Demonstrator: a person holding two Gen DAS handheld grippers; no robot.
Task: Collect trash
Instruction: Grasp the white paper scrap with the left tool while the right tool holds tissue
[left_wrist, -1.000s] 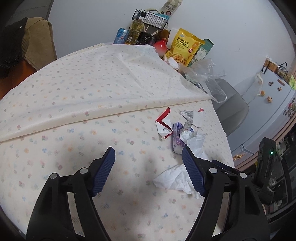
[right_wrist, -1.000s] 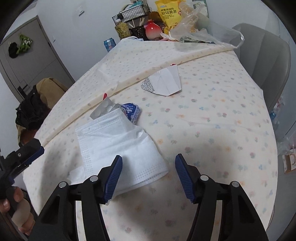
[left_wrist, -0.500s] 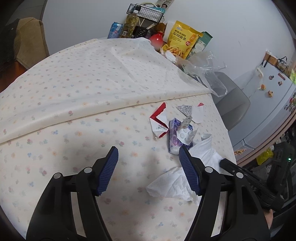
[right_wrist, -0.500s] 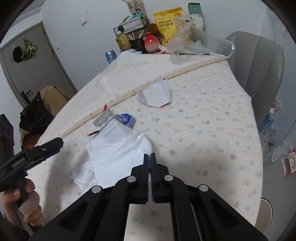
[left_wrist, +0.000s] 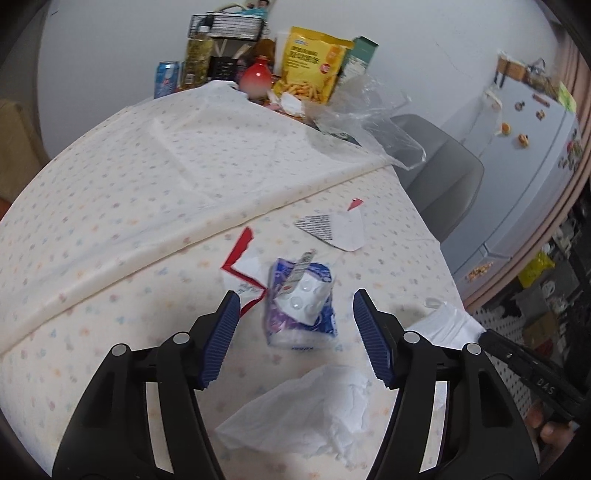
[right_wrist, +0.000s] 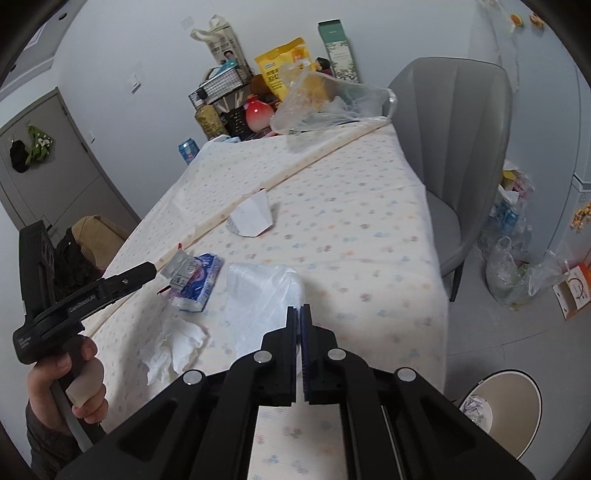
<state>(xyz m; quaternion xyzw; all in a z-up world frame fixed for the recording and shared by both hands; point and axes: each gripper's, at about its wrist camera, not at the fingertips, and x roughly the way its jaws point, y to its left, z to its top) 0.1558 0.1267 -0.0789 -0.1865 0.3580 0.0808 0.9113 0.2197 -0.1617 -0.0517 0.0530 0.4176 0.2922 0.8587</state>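
**Mask pinched by right claw; left claw narrowing over tissue pack**

Left wrist view. Left gripper (left_wrist: 293, 334) has slid across the floral tablecloth (left_wrist: 110, 206); a second ago the crumpled white tissue (left_wrist: 306, 410) lay by its right finger, now it lies below the fingertips. The jaws have just been closing yet stand apart, pads touching nothing; between them lies the blue-and-purple tissue pack (left_wrist: 301, 314) with a clear blister strip (left_wrist: 301, 291) on top. Judged: this pack is the next pickup. Writing on the pack is too blurred to read; the other tool's arm, lower right, shows "DAS".

Right wrist view. Right gripper (right_wrist: 299, 314), apart a second ago, is clamped together on the edge of the white face mask (right_wrist: 258, 295), which lifts off the cloth ahead of it. A beige bin (right_wrist: 517, 398) stands lower right, a likely destination. The yellow snack bag (right_wrist: 280, 70) carries illegible print.
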